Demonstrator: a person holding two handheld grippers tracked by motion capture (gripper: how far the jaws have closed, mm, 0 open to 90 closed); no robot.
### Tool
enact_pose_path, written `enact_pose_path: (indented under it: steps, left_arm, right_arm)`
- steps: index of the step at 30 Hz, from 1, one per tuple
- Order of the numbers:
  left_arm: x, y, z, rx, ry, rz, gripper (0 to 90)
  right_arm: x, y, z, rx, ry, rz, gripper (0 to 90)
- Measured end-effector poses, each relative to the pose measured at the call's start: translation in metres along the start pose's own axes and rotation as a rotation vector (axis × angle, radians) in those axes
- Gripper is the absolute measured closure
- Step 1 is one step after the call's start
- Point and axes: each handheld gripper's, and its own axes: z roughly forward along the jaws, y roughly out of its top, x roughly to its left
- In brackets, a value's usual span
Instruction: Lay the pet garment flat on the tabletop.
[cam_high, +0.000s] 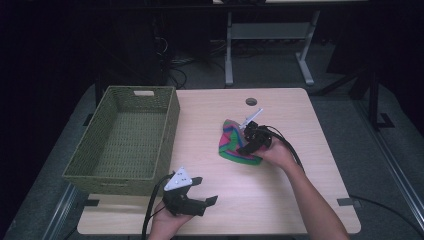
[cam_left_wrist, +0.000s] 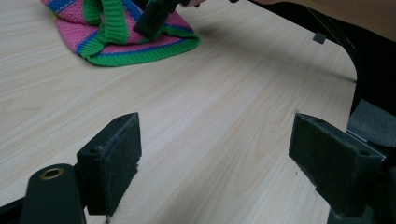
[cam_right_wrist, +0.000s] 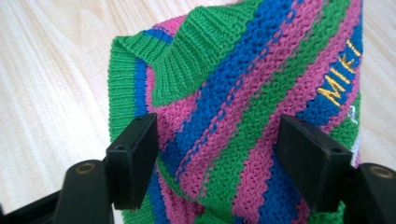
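Knitted striped garment (cam_high: 239, 145) lay crumpled on the desk (cam_high: 210, 125), right of the green basket (cam_high: 125, 142); the right tool (cam_right_wrist: 215, 154) straddled its fabric, jaws apart, while the left tool (cam_left_wrist: 217, 158) hovered released near the desk's front edge

We look along the left gripper (cam_left_wrist: 215, 161), whose two black padded jaws stand wide apart over bare light wooden table (cam_left_wrist: 201, 98), nothing between them. Farther off lies a knitted garment (cam_left_wrist: 119, 35) striped pink, green and blue, with a black jaw of the right gripper (cam_left_wrist: 154, 18) down on it. A forearm (cam_left_wrist: 345, 14) crosses the top right corner.
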Motion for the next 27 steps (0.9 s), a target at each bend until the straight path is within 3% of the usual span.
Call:
enact_pose_path:
  steps: [12,27]
  left_arm:
    - [-0.0009,-0.0002,0.0004,0.006,0.0,0.002,16.6]
    - [-0.0016,-0.0003,0.0008,0.005,0.003,0.002,16.8]
  right_arm:
    - [0.0075,-0.0029,0.0049,-0.001,-0.059,-0.031,32.2]
    - [0.0048,-0.003,0.0026,-0.002,-0.062,-0.019,52.5]
